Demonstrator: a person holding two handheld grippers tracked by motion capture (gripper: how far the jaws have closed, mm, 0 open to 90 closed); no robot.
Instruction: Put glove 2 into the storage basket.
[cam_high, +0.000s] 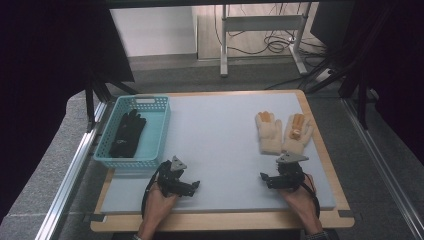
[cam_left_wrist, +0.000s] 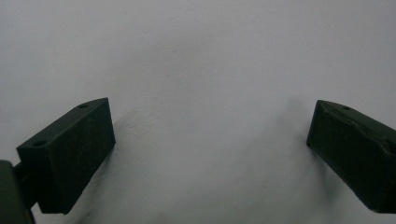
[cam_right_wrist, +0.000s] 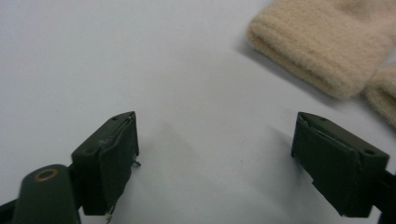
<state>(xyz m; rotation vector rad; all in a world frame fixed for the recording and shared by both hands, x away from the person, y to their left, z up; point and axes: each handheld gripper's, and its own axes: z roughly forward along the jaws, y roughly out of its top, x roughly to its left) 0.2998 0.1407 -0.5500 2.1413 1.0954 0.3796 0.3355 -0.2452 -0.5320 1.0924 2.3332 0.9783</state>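
1. Two grippers sit low at the near edge of the tabletop (cam_high: 220, 125), each in one of my hands; I see both from the high view.
2. My left gripper (cam_high: 196, 184) rests close to the near left corner, just in front of the teal basket (cam_high: 161, 131). Its jaws are spread wide with nothing between them; in the left gripper view (cam_left_wrist: 210, 135) I see bare grey surface between the two black jaws.
3. My right gripper (cam_high: 262, 176) rests toward the near right corner, its jaws likewise spread apart and holding nothing, as the right gripper view (cam_right_wrist: 215, 140) shows.
4. The cream gloves (cam_high: 282, 132) lie flat side by side near the right edge of the tabletop, fingers pointing to the far edge and fingertips orange. Their cuffs are just beyond my right gripper, near but not touching it.
5. In the right gripper view the knitted cuff of one cream glove (cam_right_wrist: 322, 42) lies ahead and to the right of the jaws, with the edge of the second beside it.
6. The teal basket stands at the left edge of the tabletop and holds a black glove (cam_high: 128, 132) lying lengthwise on its floor.
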